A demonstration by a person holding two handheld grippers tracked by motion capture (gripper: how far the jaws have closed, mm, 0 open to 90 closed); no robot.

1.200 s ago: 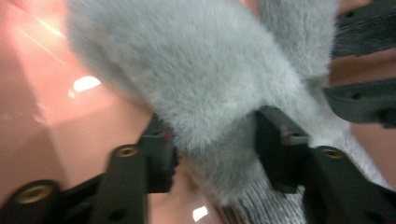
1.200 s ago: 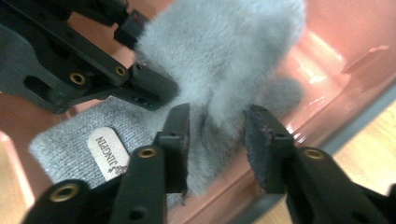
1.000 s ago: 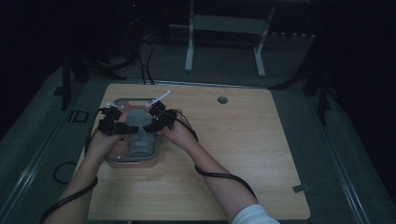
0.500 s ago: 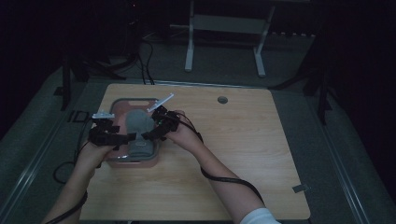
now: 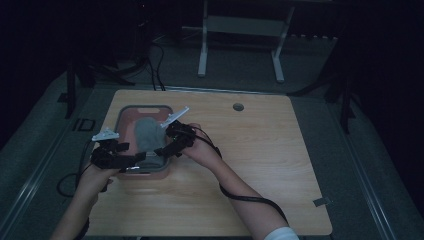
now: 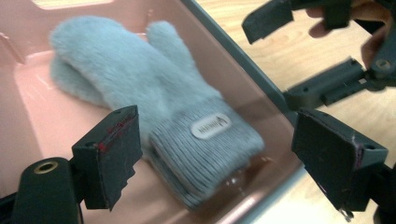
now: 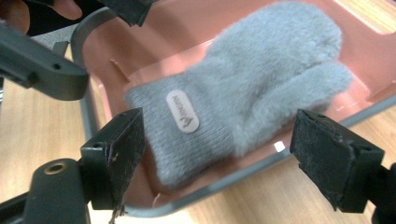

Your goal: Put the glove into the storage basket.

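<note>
A pair of fluffy grey mittens [image 5: 147, 134] lies stacked in a pink tray with a grey rim [image 5: 145, 107] at the table's left. The knit cuff with its oval label points to the near end [image 6: 211, 127] [image 7: 183, 112]. My left gripper [image 5: 137, 160] hovers at the tray's near-left corner and my right gripper [image 5: 162, 150] at its near-right side. Both have just been opening. In the left gripper view my left gripper [image 6: 223, 150] is open over the cuff without touching it. My right gripper [image 7: 219, 154] is likewise open above the mittens [image 7: 266, 70].
The wooden table [image 5: 280, 160] stretches bare to the right of the tray, with a round grommet hole [image 5: 238, 107] near its far edge. A scrap of tape [image 5: 320, 202] lies near the front right corner. Black cables trail from both grippers.
Both grippers have drawn back from over the tray toward its near end, the left farther to the near-left. Their jaws stand wider, and the mittens now lie uncovered in the tray.
</note>
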